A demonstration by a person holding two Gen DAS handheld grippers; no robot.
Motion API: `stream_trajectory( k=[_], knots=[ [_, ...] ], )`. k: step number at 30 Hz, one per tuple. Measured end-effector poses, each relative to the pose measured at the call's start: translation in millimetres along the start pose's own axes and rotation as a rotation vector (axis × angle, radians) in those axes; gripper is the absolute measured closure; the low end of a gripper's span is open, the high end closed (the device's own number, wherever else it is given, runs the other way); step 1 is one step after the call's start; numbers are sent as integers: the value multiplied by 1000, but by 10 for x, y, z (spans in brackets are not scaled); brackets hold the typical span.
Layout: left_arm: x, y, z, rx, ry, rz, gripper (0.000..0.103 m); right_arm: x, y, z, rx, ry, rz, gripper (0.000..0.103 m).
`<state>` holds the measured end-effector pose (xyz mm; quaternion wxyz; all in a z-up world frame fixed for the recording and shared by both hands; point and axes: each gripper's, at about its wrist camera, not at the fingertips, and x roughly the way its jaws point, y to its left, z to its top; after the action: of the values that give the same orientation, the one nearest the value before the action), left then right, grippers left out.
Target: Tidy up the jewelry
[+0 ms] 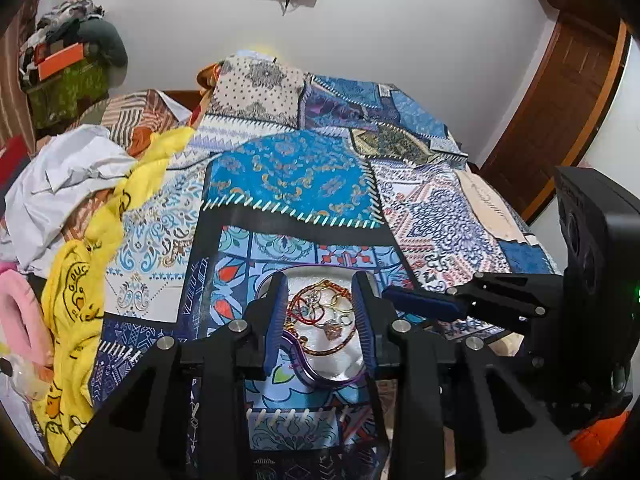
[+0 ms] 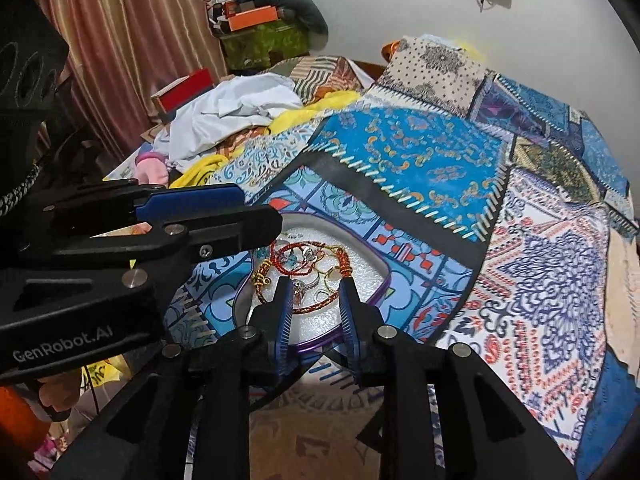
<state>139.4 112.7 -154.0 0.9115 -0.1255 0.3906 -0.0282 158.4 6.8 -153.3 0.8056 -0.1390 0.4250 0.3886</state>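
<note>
A: Left wrist view: the left gripper is hovering with jaws parted, gripping nothing, over the purple-rimmed tray where the tangled bracelets are lying.

B: The right gripper is also gaping wide and empty above that tray. Beyond, the patchwork bedspread is stretching toward the white wall.

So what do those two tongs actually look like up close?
Both are matte black plastic frames with silver round bolts. The left tongs and right tongs carry blue ribbed pads on their fingers. One body bears white "GenRobot.AI" lettering, and the other a small green light.
</note>
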Motion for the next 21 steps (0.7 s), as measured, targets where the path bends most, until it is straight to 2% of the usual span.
stream_trajectory(
  k=[4,10,15,18,20,21],
  knots=[
    [-168,-77,31,18,-34,11,63,-182,-11,15,12,-44,-23,71],
    [-573,-173,106,30,-129,49,62,-603,-42,66,41,-147,-62,71],
    [-1114,-282,160,32,-271,82,61,-1184,-12,100,52,-300,-93,71],
    [-1466,-380,148,46,-373,109,56,-1579,77,93,49,-412,-117,70],
    [-1693,-461,116,59,-444,134,55,-1812,141,71,52,-483,-126,68],
    [-1797,-503,96,67,-475,143,53,-1922,174,56,55,-519,-128,62]
  ],
)
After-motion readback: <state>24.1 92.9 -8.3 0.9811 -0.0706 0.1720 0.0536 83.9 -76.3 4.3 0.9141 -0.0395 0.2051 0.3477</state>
